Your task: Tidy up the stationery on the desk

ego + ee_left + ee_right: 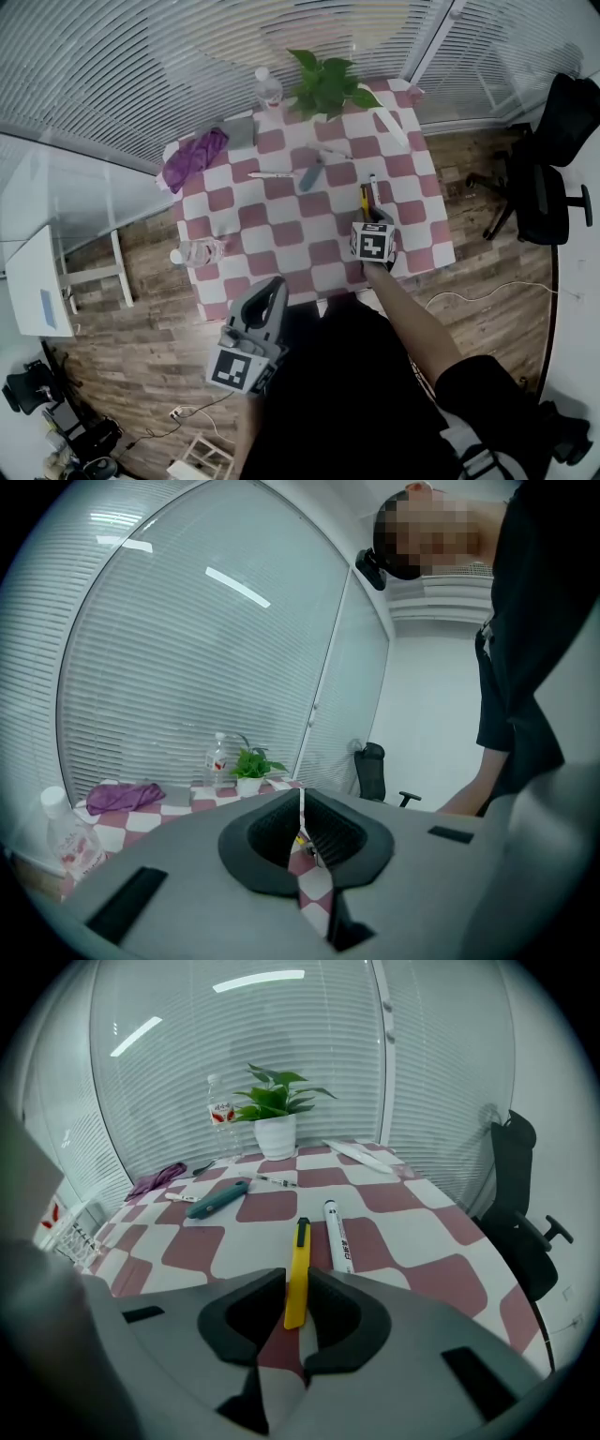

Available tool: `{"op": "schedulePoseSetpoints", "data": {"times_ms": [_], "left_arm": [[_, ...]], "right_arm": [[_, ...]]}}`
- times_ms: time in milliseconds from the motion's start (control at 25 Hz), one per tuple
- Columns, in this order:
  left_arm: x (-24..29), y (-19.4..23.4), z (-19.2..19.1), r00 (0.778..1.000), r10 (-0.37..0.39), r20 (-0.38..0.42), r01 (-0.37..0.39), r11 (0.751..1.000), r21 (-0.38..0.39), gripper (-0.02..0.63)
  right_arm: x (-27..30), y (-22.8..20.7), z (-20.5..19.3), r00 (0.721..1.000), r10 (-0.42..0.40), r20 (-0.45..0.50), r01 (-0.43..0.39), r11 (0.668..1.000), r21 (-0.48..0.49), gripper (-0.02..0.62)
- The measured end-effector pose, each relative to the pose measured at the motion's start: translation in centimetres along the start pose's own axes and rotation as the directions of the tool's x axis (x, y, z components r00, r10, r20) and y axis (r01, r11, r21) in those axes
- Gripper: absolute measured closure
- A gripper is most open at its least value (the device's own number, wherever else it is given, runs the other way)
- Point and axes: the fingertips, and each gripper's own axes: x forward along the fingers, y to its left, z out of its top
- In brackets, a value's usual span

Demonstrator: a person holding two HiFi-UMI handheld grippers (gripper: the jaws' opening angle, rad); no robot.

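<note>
Right claw (293,1309) slightly spread around yellow cutter (298,1269), which lies on worktop (441,1269) beside 1 white marker (337,1237); left claw (304,841) pressed together, empty; suggest keeping pads square to cutter, avoiding skew.

2 btls (269,89) (200,251), 1 plant (326,82), 1 cloth (194,155), 1 yel. cutter (298,1279), 1 wht marker (337,1237).

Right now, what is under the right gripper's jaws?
A yellow plastic utility knife lies on the pink-and-white checkered tablecloth, between the right gripper's jaws. Its grey body hides the cloth nearer in.
</note>
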Motion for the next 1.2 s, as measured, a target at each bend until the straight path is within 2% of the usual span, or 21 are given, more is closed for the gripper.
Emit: {"op": "schedulePoseSetpoints", "data": {"times_ms": [360, 480, 960, 1080, 1200], "left_arm": [[0.0, -1.2, -0.2, 1.0, 0.005, 0.007, -0.005, 1.0, 0.009, 0.566], [0.4, -2.0, 0.0, 0.999, -0.014, 0.035, 0.014, 1.0, 0.005, 0.566], [2.5, -6.0, -2.5, 0.997, -0.07, 0.012, 0.07, 0.997, -0.024, 0.566], [2.7, -6.7, -1.9, 0.995, -0.092, 0.046, 0.093, 0.995, -0.023, 0.566], [2.6, -6.1, -3.2, 0.997, -0.075, -0.017, 0.074, 0.997, -0.026, 0.566]], "right_arm": [[-1.9, 0.3, 1.1, 0.998, 0.03, 0.052, -0.03, 1.0, -0.008, 0.503], [-3.2, 0.0, 1.8, 0.996, 0.047, 0.076, -0.047, 0.999, 0.0, 0.514], [-8.4, -1.4, 2.0, 0.981, 0.13, 0.145, -0.12, 0.99, -0.076, 0.561], [-9.5, -1.9, 1.9, 0.978, 0.14, 0.157, -0.13, 0.989, -0.073, 0.572], [-10.7, -2.1, 2.2, 0.972, 0.153, 0.18, -0.144, 0.987, -0.065, 0.574]]}}
